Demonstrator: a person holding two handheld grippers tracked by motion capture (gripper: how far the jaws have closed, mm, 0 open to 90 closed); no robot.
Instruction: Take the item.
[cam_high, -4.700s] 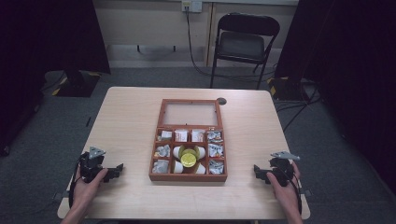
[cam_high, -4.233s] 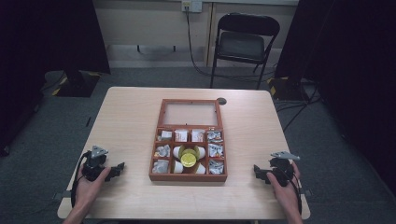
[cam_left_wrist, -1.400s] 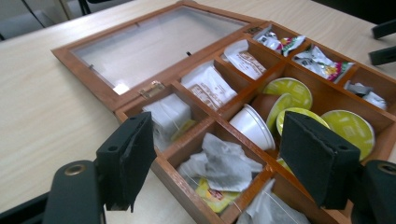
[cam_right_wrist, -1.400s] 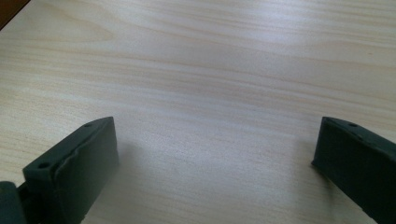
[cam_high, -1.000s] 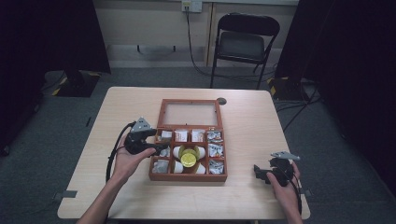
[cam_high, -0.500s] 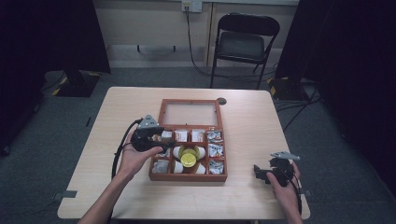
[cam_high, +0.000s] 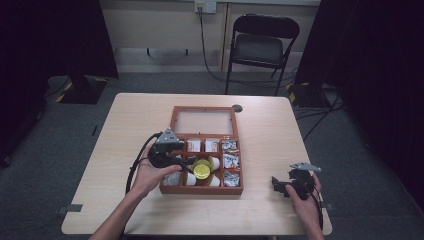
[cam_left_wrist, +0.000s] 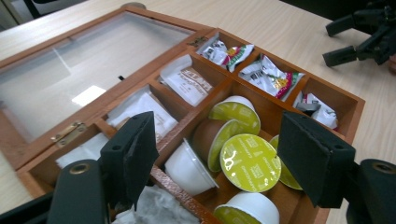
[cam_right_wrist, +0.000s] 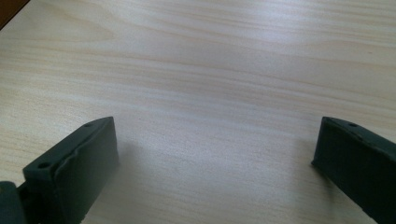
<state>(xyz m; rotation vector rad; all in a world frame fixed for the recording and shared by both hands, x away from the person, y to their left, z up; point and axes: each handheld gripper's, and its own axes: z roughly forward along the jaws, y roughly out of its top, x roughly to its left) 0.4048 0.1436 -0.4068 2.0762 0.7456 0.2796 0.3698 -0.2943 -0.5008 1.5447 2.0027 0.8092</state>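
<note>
An open wooden box (cam_high: 200, 190) lies mid-table, its glass lid (cam_high: 202, 121) folded back flat. My left gripper (cam_high: 187, 162) hovers over the box's left compartments, pointing right. In the left gripper view its jaws (cam_left_wrist: 217, 140) stand apart around several coffee capsules with yellow-green lids (cam_left_wrist: 250, 162); they have just been closing a little, and the pads touch nothing. White sachets (cam_left_wrist: 187, 84) and printed packets (cam_left_wrist: 268, 77) fill other compartments. My right gripper (cam_high: 280, 186) rests at the table's front right, open over bare wood (cam_right_wrist: 215, 140).
A folding chair (cam_high: 260, 45) stands behind the table. A small dark disc (cam_high: 236, 108) sits near the lid's far right corner. The box's wooden dividers (cam_left_wrist: 187, 126) rise between compartments. The right gripper (cam_left_wrist: 359, 35) appears far off in the left gripper view.
My left gripper has moved from the table's front left up to the box, then edged right over the capsules. The right gripper has stayed put.
</note>
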